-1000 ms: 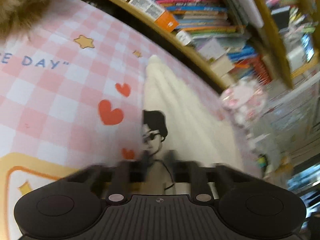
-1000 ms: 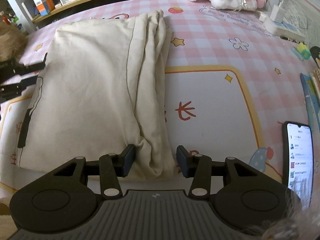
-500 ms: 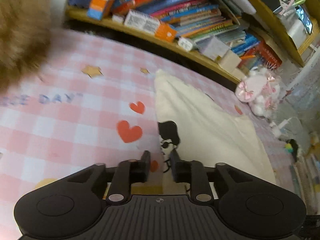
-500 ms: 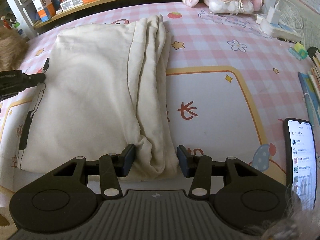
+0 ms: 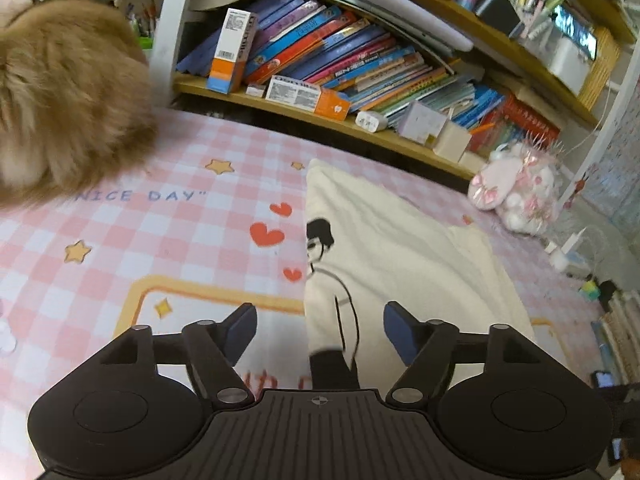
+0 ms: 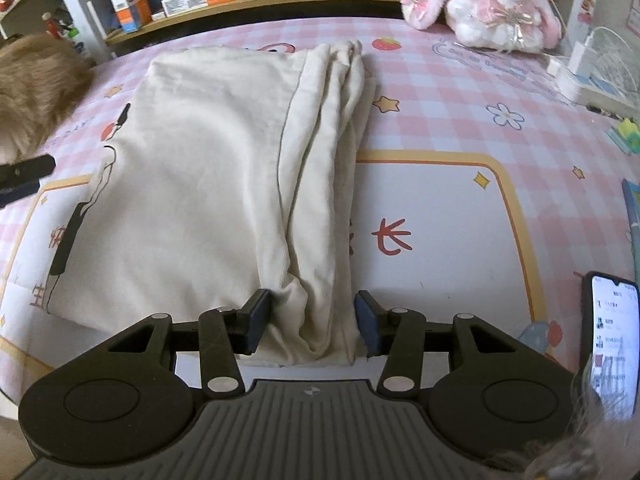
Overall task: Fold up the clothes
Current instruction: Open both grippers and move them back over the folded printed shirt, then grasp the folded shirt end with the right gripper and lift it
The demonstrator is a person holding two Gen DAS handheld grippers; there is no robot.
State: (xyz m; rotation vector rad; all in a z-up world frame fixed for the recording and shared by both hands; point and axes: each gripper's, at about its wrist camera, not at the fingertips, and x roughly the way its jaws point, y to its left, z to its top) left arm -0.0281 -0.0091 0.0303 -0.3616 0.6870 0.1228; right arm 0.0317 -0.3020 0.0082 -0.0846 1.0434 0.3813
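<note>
Your cream garment (image 6: 208, 184) lies folded on the pink checked mat (image 6: 460, 80), its bunched folds running along its right side and its printed cartoon figure (image 5: 324, 264) at the left edge. Your right gripper (image 6: 312, 320) has its tongs spread, one on each side of the bunched near corner, not pinching it. Your left gripper (image 5: 320, 332) is spread wide too, astride the garment's left edge above the printed figure and holding nothing. Behind the mat, the wooden shelf (image 5: 304, 114) holds a leaning row of books (image 5: 360, 60), with an orange-and-white box (image 5: 234, 50) standing upright and small cartons lying in front. A pink plush rabbit (image 6: 488, 0) sits at the mat's far end, and a lit phone (image 6: 612, 344) lies at your right.
</note>
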